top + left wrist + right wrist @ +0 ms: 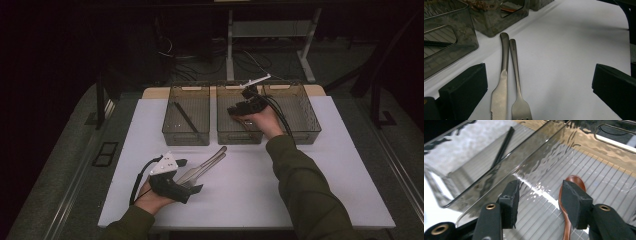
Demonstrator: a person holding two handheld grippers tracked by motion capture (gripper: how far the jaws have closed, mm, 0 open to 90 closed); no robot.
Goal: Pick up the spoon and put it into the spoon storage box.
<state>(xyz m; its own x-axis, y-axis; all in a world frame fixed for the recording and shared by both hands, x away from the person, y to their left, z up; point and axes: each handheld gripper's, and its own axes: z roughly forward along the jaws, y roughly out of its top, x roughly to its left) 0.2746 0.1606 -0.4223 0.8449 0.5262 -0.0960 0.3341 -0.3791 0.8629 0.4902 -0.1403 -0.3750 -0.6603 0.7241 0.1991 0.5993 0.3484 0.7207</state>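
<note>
- Right now we are sorting cutlery into the three smoky bins at the far side of the white table, and the step in hand is the drop-off in the middle bin.
- Our right gripper sits inside that bin with its jaws parted about halfway and nothing pressed between the pads; the brown spoon lies on the ribbed floor just under the right-hand pad, so we judge it released.
- Our left gripper rests on the near left of the table, jaws wide and empty, framing the knife and the fork, which lie side by side and touching.
- A black stick already lies in the left bin.
- Next, we would lift the right gripper clear of the bin wall, then close the left one on a single piece, which calls for separating the knife from the fork.
</note>
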